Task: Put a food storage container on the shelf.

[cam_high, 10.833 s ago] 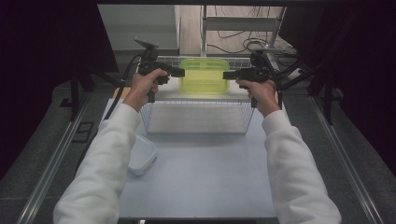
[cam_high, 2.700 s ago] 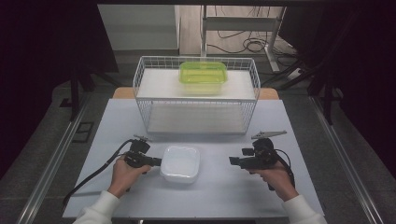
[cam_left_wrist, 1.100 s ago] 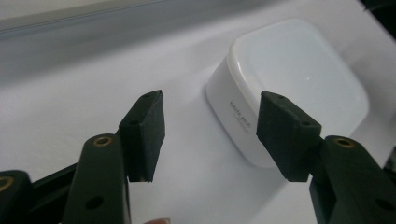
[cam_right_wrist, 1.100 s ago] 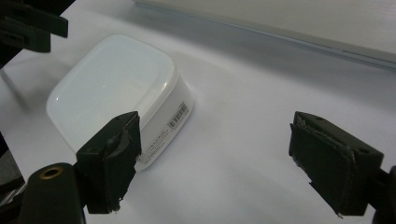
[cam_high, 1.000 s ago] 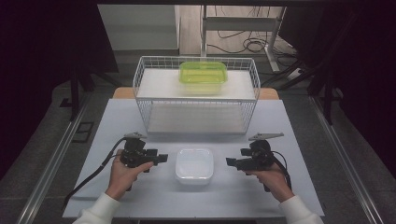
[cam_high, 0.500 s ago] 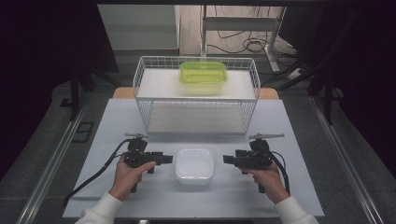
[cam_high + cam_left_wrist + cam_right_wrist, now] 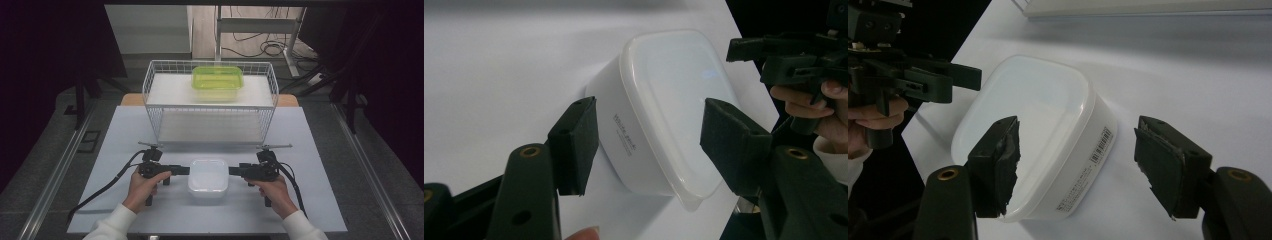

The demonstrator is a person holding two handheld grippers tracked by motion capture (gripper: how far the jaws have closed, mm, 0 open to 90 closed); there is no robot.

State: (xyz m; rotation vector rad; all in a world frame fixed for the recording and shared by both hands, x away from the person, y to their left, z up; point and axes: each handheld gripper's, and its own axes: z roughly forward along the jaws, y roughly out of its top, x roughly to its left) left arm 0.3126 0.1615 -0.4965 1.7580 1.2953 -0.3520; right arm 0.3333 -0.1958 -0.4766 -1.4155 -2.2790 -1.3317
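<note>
- While the white container [image 7: 208, 176] sat with its lid on, on the near part of the table [image 7: 125, 135], both hands aimed their tools at it from opposite sides.
- The left gripper [image 7: 183, 170] lay level at the container's left side, its tip just beside the wall; in the left gripper view its jaws stood open around the near end of the container [image 7: 664, 115], with no pad pressing on it.
- The right gripper [image 7: 235, 171] pointed at the container's right side in the same way. Its jaws had just been closing, yet in the right gripper view they were still apart, one over the lid and one out past the labelled wall of the container [image 7: 1038, 135], with a gap at the wall.
- A wire basket [image 7: 150, 95] stood farther back on the table, well apart from the white container.
- A green container [image 7: 217, 82] sat inside the basket, toward its back.
</note>
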